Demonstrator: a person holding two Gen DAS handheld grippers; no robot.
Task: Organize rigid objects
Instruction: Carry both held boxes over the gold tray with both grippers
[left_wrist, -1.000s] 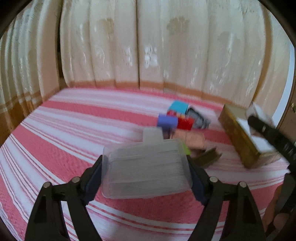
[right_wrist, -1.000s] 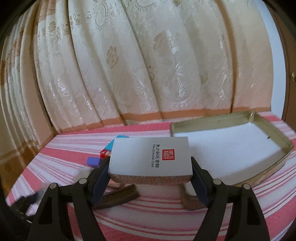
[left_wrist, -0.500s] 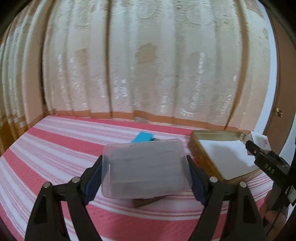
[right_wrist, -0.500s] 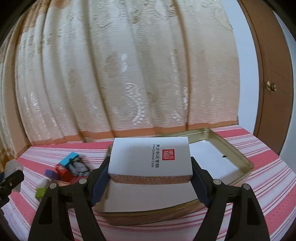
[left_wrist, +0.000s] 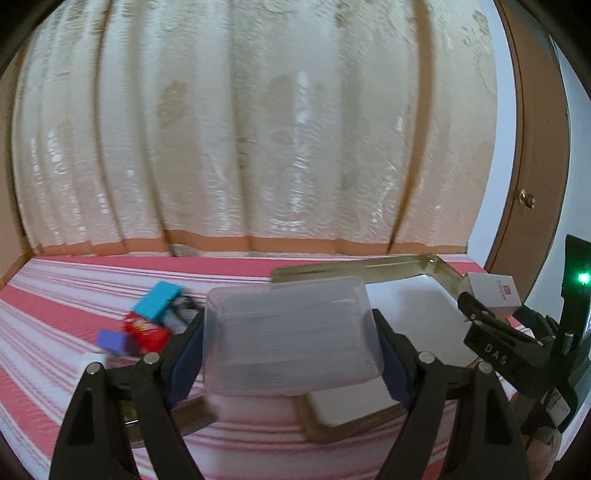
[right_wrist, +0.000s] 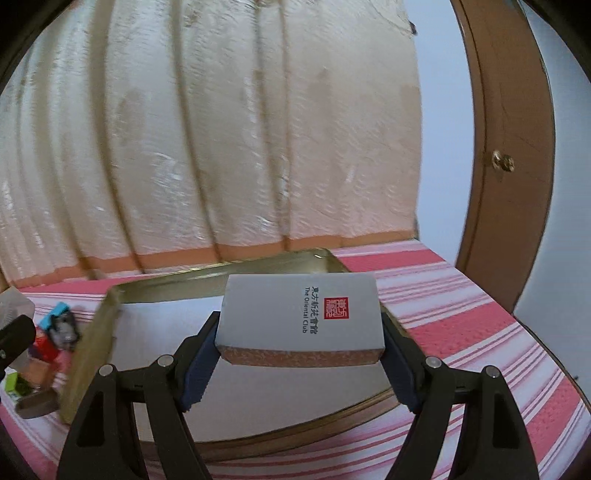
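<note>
Grippers over tray (right_wrist: 92, 332): we have carried the clear case (left_wrist: 291, 332), clamped in the left gripper (left_wrist: 291, 354), and the white box (right_wrist: 301, 317), clamped in the right gripper (right_wrist: 301, 365), from the clutter to above the tray, ready for placing.

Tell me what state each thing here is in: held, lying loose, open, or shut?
Clear plastic box: held by the left gripper, lid on.
White card box: held by the right gripper, closed, above the tray.
Gold tray: open, lying on the striped cloth.
Small colored blocks: loose beside the tray.
Door: shut.
</note>
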